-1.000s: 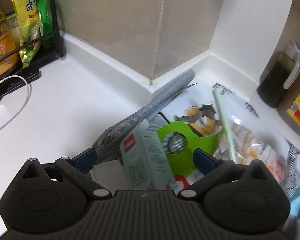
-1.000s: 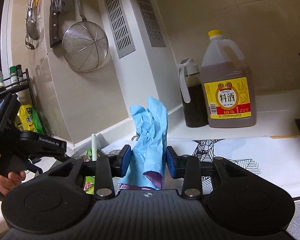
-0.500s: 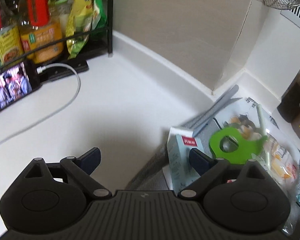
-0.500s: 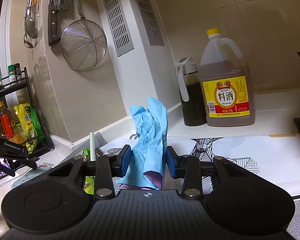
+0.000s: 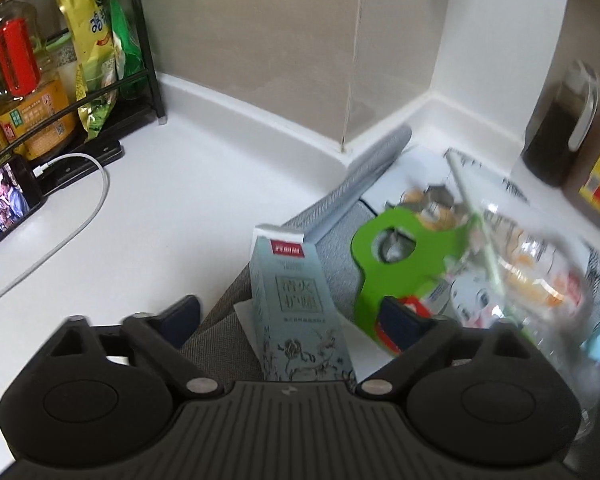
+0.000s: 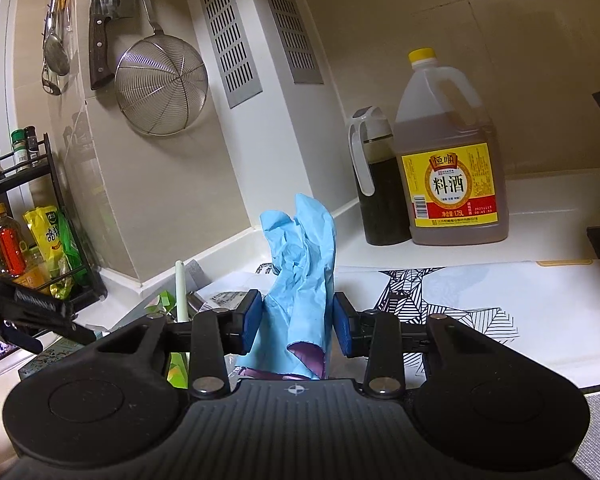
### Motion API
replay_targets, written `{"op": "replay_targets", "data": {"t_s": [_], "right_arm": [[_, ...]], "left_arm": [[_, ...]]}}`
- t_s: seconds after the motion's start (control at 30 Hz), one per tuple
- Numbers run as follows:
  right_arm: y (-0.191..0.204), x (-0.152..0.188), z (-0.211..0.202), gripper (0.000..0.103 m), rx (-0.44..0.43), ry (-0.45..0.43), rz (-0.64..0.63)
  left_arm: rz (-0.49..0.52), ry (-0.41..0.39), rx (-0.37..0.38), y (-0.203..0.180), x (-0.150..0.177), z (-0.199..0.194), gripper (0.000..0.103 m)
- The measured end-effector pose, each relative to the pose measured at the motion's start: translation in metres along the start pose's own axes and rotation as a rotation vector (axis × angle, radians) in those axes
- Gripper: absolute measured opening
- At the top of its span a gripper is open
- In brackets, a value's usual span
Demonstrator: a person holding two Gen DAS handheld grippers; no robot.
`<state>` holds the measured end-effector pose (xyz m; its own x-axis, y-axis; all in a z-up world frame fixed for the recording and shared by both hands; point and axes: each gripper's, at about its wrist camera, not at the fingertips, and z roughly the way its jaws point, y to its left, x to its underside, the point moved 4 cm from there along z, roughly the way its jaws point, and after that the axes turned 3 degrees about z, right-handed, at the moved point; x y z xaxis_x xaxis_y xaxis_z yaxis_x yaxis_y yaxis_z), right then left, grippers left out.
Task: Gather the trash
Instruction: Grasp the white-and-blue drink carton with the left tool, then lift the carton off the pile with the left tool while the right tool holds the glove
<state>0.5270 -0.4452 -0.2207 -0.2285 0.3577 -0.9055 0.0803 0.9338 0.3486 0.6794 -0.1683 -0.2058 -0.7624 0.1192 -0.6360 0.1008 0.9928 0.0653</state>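
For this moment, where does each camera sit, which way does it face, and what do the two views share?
Left wrist: on the left gripper, looking steeply down at the counter; its open fingers flank a pale blue carton.
Right wrist: on the right gripper, looking nearly level toward the wall corner; a blue glove stands between its fingers.
Shared: the rack of snack bags, the dark oil jug, the blue glove at the left view's right edge.

Carton [image 5: 296, 304] stands on tabletop [image 5: 188, 208], rack [image 5: 100, 92] at far left, bottle [image 6: 452, 176] and jug [image 6: 376, 184] at right.
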Motion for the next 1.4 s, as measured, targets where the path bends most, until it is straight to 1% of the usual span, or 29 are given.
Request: {"op": "replay_targets", "data": {"t_s": [0.07,0.1,0.17,0.27,0.33,0.5,0.6,0.67,0.73,0.83,0.9,1.0,1.07,1.1,1.2,1.33,1.4], "right_arm": [[0.0,0.0,0.001,0.041,0.002,0.003,-0.002],[0.0,0.0,0.001,0.041,0.002,0.004,-0.003],[0.001,0.0,0.0,0.041,0.001,0.002,-0.005],[0.001,-0.001,-0.001,0.041,0.002,-0.005,-0.009],[0.001,-0.001,-0.002,0.041,0.003,-0.018,-0.005],[-0.001,-0.004,-0.007,0.041,0.009,-0.057,0.007],[-0.001,-0.004,-0.007,0.041,0.008,-0.062,0.005],[0.0,-0.003,-0.006,0.041,0.008,-0.057,0.005],[0.0,-0.003,-0.006,0.041,0.006,-0.057,0.005],[-0.002,-0.003,-0.007,0.041,0.001,-0.063,0.017],[-0.004,-0.003,-0.007,0.041,-0.001,-0.059,0.026],[-0.004,-0.003,-0.004,0.041,0.003,-0.046,0.027],[-0.003,-0.003,-0.004,0.041,0.001,-0.046,0.022],[-0.002,-0.003,-0.005,0.041,0.0,-0.046,0.018],[0.0,-0.004,-0.005,0.041,-0.002,-0.047,0.012],[-0.001,-0.004,-0.004,0.041,0.002,-0.038,0.016],[-0.001,-0.004,-0.004,0.041,0.002,-0.033,0.017]], "left_arm": [[0.012,0.029,0.014,0.001,0.003,0.003,0.051],[0.009,0.044,0.018,0.003,0.003,0.003,0.048],[-0.013,0.042,0.025,0.01,0.003,-0.001,0.044],[-0.032,0.027,0.041,0.019,0.0,-0.015,0.044],[-0.044,0.002,0.066,0.025,-0.002,-0.03,0.044],[-0.041,-0.092,0.112,0.035,-0.002,-0.076,0.044],[-0.022,-0.148,0.127,0.034,0.0,-0.095,0.044],[0.009,-0.164,0.105,0.026,-0.004,-0.093,0.044],[0.022,-0.16,0.103,0.016,-0.008,-0.082,0.044],[0.019,-0.143,0.077,0.005,-0.013,-0.062,0.044],[0.019,-0.152,0.093,-0.001,-0.018,-0.057,0.044],[0.042,-0.194,0.125,-0.011,-0.026,-0.061,0.044],[0.059,-0.197,0.148,-0.017,-0.028,-0.061,0.044],[0.067,-0.195,0.146,-0.018,-0.028,-0.059,0.044],[0.068,-0.158,0.121,-0.015,-0.022,-0.045,0.044],[0.053,-0.102,0.068,0.001,-0.009,-0.025,0.044],[0.044,-0.074,0.055,0.009,-0.005,-0.017,0.046]]}}
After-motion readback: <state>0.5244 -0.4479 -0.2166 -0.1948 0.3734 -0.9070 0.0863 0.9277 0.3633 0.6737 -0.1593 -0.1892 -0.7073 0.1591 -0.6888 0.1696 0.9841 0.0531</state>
